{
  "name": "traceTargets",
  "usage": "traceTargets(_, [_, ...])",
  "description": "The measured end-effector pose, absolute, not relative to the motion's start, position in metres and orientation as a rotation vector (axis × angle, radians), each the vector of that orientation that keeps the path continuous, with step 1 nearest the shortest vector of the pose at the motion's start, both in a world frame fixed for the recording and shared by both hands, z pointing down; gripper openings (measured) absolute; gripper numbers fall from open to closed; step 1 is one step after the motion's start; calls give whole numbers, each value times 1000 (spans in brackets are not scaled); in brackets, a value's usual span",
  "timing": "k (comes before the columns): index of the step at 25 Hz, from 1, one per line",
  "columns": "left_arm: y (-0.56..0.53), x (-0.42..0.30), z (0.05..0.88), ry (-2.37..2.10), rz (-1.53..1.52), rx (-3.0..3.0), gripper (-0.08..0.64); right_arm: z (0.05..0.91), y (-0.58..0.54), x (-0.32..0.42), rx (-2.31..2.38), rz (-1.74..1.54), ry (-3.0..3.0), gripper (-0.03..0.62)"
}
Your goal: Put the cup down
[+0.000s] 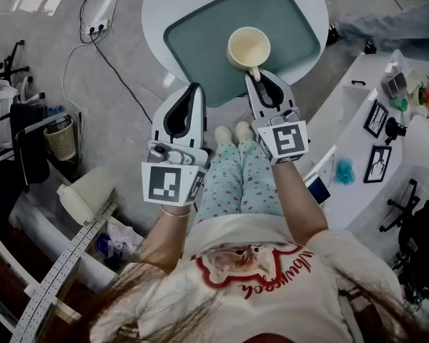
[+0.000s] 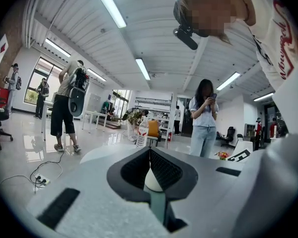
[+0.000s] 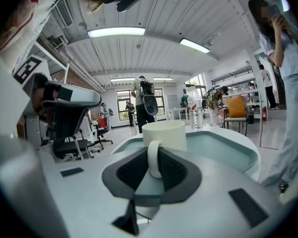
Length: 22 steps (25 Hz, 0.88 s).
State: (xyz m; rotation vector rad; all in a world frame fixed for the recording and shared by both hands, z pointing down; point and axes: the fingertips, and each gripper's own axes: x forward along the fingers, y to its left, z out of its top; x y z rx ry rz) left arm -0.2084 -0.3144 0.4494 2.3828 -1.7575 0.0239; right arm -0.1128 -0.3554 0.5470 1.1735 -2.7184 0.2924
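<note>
We lose the rim of the desk (image 1: 157, 6) at twelve o'clock — the right claw (image 1: 261, 77) half-covers the handle of the cup (image 1: 248, 47).

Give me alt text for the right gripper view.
The right gripper is shut on the handle of a cream cup, upright over a teal tray on a white table. Behind: office chairs and people standing.

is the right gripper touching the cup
Touching. In the right gripper view, the right gripper has its fingers closed on the handle of the cup.
</note>
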Motion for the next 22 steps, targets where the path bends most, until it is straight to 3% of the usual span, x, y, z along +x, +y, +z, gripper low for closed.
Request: traceTargets(22, [-310, -222, 422, -1770, -85, 2356, 14, 510, -345, -95, 1195, 214, -2654, 61])
